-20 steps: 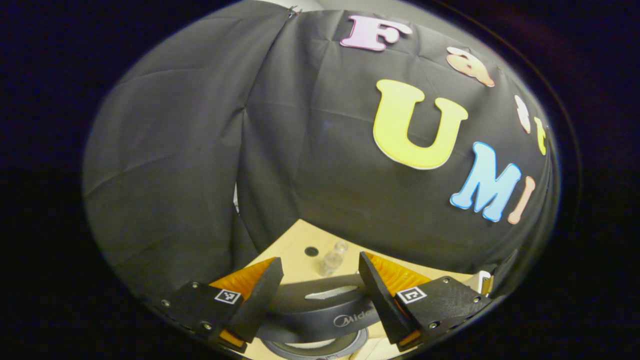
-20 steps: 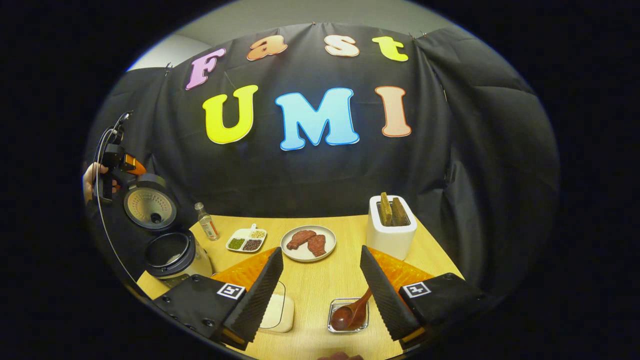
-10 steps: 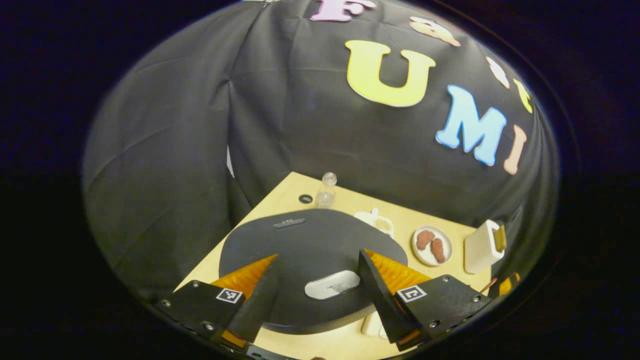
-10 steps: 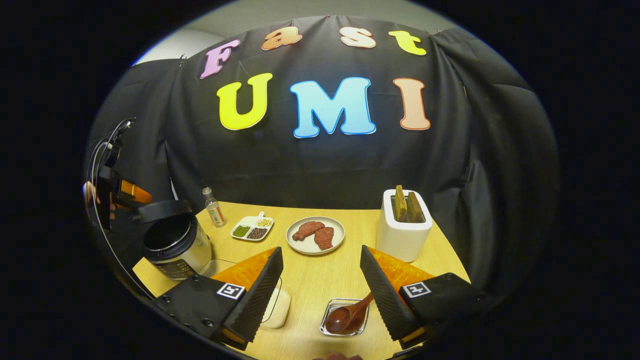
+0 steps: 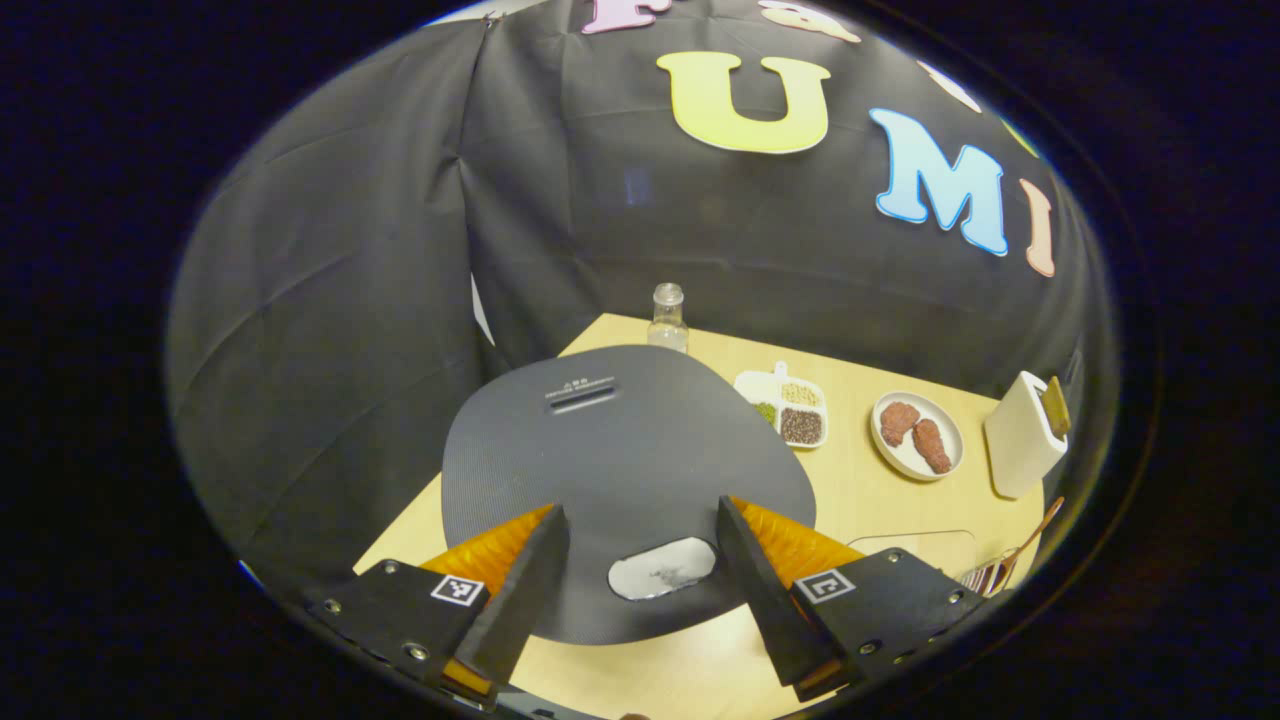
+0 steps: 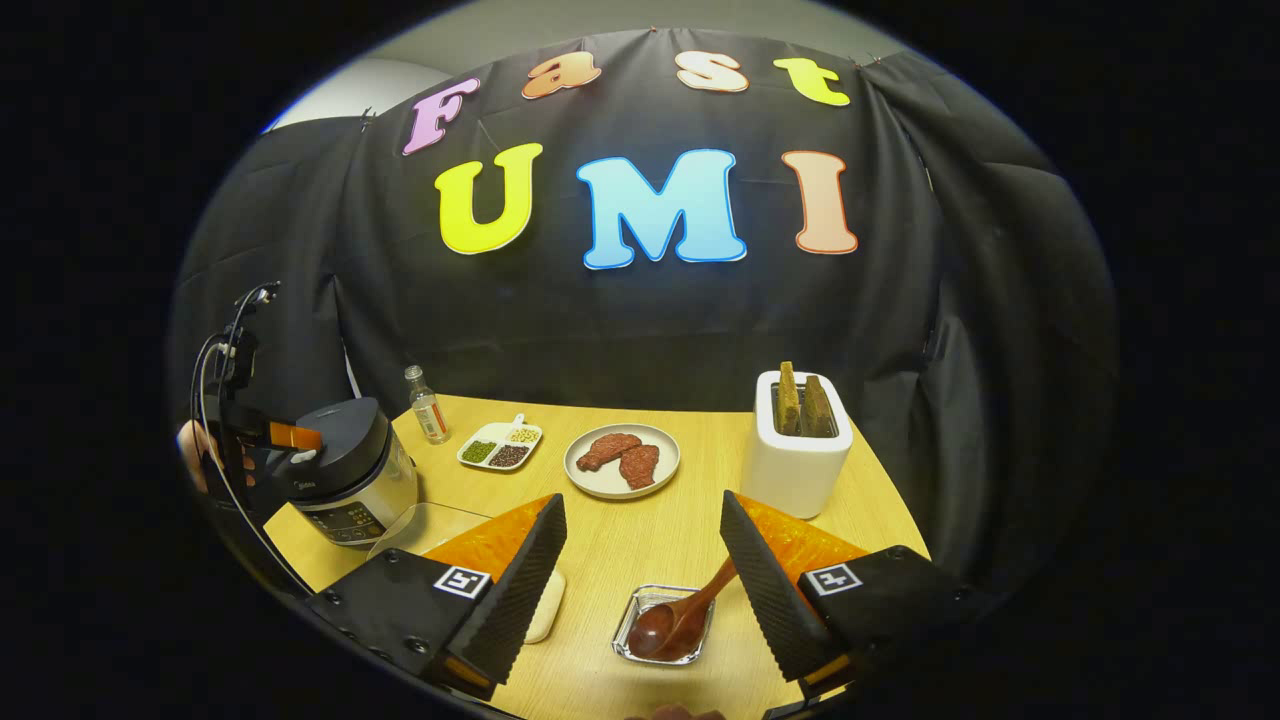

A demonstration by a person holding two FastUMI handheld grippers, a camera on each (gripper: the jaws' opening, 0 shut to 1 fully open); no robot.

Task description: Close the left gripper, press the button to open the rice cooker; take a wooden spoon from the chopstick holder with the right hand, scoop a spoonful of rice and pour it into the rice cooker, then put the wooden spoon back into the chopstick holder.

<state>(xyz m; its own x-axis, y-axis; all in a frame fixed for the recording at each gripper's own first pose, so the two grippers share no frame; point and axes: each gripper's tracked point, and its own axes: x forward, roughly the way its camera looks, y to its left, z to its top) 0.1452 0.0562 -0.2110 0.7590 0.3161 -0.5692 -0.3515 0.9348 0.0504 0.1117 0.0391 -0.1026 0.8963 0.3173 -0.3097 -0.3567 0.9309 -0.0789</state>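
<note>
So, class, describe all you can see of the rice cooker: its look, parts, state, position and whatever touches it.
The rice cooker is a squat round pot with a dark matt lid and a paler, shiny lower body carrying a control panel at the front. The lid is shut; it has a slot-like vent near its back and a silvery oval button near its front edge. It stands upright on the wooden table, at its left end, with a small clear bottle behind it. The left gripper, jaws open, hovers over the button.
</note>
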